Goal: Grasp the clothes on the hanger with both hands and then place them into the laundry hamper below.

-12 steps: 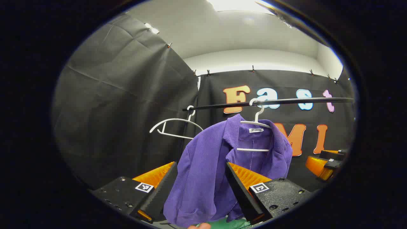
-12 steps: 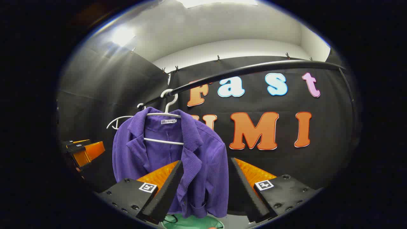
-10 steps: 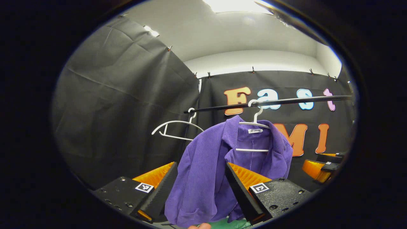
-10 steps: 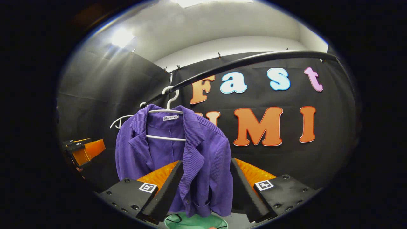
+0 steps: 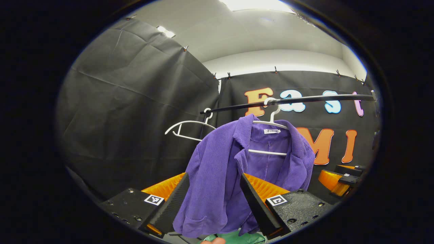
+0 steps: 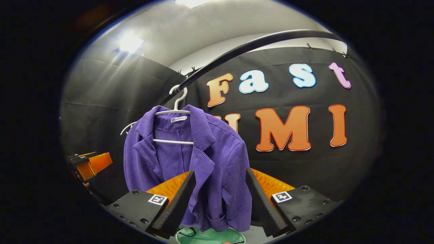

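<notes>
Purple ribbed jacket (image 5: 217,176) hangs on a white hanger (image 6: 176,110) from the rail (image 5: 305,100), above the green hamper (image 6: 210,236). Left tongs (image 5: 212,200) and right tongs (image 6: 218,200) gape wide, each framing a shoulder panel; both should advance until cloth sits deep between the fingers, then close together.

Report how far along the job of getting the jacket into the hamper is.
Done: nothing yet. The purple jacket hangs on its white hanger on the rail. In hand: the left gripper and right gripper are open, lined up on the jacket's two sides. Left: grasp it, lift it off, drop it into the green hamper below.
</notes>
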Available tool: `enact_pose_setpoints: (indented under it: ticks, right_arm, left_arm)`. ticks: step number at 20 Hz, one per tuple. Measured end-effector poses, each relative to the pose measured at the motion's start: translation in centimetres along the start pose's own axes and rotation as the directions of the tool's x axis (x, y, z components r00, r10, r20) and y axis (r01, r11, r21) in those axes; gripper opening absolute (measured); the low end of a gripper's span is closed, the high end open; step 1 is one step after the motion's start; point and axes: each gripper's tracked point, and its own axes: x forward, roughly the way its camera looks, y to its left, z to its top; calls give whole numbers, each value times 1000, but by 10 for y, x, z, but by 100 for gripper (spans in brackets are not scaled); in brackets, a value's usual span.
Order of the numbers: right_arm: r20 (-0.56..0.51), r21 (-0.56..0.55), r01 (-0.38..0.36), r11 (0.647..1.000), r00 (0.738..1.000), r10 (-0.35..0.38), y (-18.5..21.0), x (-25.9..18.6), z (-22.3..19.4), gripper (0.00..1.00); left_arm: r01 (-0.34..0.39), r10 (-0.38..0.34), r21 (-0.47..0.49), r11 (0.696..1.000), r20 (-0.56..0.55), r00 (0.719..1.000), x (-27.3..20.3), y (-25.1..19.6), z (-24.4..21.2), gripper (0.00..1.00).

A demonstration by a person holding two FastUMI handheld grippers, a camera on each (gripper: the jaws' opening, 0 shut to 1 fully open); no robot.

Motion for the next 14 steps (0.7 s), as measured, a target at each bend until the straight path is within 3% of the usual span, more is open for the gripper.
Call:
enact_pose_setpoints:
  ticks: [7, 11, 12, 13, 14]
  right_arm:
    - [9, 14, -13, 1000, 1000, 13, 1, 0, -3, 96]
    - [16, 25, -18, 1000, 1000, 18, 5, 4, -3, 97]
    - [20, 24, -19, 1000, 1000, 19, 7, 5, -2, 97]
    - [27, 23, -22, 999, 999, 21, 9, 8, -1, 97]
    - [32, 29, -26, 999, 999, 25, 11, 13, -2, 97]
  left_arm:
    - [-8, 8, 7, 1000, -18, 1000, 4, 0, -11, 92]
    - [-5, 5, 28, 1000, -4, 1000, 5, 1, -5, 95]
    - [-4, 4, 31, 1000, 2, 1000, 5, 2, -3, 92]
    - [-2, 2, 34, 999, 7, 1000, 6, 2, -1, 95]
    - [0, 0, 37, 999, 12, 1000, 6, 2, 0, 92]
